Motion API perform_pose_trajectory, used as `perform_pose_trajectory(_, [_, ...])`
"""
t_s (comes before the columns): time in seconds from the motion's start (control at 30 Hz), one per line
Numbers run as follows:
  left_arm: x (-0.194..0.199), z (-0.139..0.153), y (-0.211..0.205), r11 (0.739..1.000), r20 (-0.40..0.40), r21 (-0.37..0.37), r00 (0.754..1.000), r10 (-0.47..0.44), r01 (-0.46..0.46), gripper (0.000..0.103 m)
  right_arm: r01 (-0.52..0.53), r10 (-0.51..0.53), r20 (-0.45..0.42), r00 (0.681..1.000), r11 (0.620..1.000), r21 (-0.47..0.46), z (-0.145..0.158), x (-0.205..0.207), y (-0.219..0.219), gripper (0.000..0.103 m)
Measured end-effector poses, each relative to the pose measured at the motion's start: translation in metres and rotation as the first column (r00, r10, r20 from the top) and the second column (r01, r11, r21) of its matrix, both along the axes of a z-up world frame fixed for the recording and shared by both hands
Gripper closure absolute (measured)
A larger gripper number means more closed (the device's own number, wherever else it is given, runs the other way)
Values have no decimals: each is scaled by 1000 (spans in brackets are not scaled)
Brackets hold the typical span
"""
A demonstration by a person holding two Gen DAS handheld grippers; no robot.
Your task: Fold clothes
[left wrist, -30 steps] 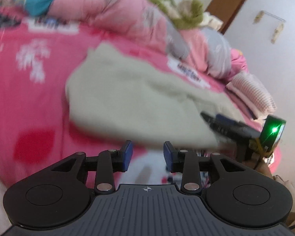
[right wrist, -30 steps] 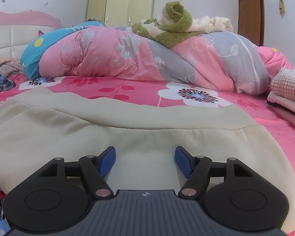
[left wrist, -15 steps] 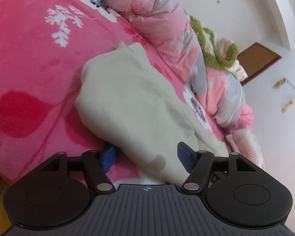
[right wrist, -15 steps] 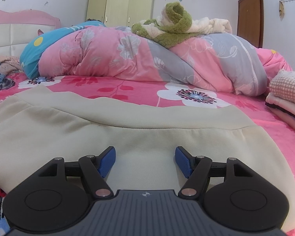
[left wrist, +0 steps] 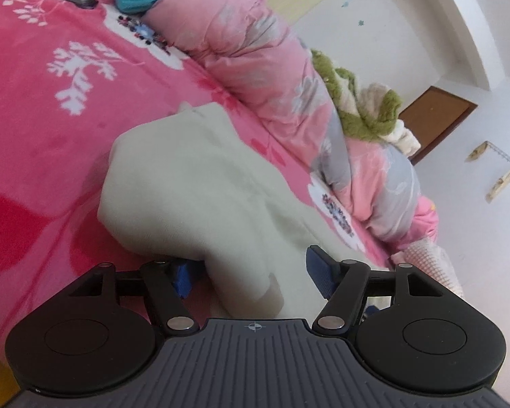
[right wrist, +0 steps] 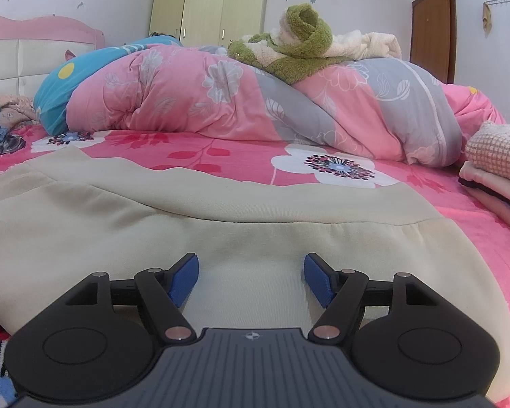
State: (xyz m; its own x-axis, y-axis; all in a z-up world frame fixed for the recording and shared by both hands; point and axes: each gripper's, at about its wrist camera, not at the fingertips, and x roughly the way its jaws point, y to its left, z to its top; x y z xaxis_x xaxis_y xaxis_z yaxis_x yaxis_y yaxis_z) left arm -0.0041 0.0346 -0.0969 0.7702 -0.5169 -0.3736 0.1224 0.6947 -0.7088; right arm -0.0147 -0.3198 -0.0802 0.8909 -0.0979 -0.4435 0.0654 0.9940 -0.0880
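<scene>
Garment (left wrist: 187, 183) fold between parted left gripper (left wrist: 248, 273) pads; right gripper (right wrist: 251, 277) open, empty; only right view shows headboard (right wrist: 34, 51).

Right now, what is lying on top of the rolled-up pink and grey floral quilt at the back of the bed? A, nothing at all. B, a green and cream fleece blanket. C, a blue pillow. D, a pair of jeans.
B: in the right wrist view a green and cream fleece blanket lies bunched on top of the floral quilt.

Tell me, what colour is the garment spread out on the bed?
Pale cream garment, plain; clearest in the right wrist view.
</scene>
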Motion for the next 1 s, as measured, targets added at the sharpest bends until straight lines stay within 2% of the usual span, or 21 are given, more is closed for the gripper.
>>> perform_pose_trajectory(0.1, [10, -7, -1, 1000, -9, -4, 1000, 24, -24, 41, 2, -2, 0, 1000, 1000, -2, 0, 2, 0, 31])
perform_pose_trajectory(0.27, [24, -7, -6, 998, 42, 34, 998, 49, -51, 41, 3, -3, 0, 1000, 1000, -2, -1, 3, -1, 30])
perform_pose_trajectory(0.37, [37, -9, -7, 995, 60, 51, 995, 81, -84, 45, 5, -5, 0, 1000, 1000, -2, -1, 4, -2, 29])
perform_pose_trajectory(0.47, [49, -10, -8, 991, 75, 80, 992, 103, -109, 53, 6, -6, 0, 1000, 1000, -3, -1, 5, -2, 29])
perform_pose_trajectory(0.53, [53, -8, -13, 985, 85, 129, 991, 107, -117, 68, 6, -6, 0, 1000, 1000, -3, -1, 5, -2, 28])
perform_pose_trajectory(0.57, [54, -7, -16, 981, 89, 156, 990, 107, -120, 71, 6, -6, 0, 1000, 1000, -4, -1, 6, -2, 28])
perform_pose_trajectory(0.63, [52, -1, -20, 973, 109, 199, 989, 98, -118, 81, 6, -6, 1, 1000, 1000, -5, -2, 6, -2, 28])
perform_pose_trajectory(0.7, [50, 7, -25, 964, 140, 238, 986, 87, -119, 85, 6, -6, 1, 1000, 1000, -5, -2, 6, -2, 28])
perform_pose_trajectory(1.0, [40, 55, -56, 943, 312, 316, 950, 0, -104, 87, 6, -6, 0, 1000, 1000, -9, -2, 6, -2, 28])
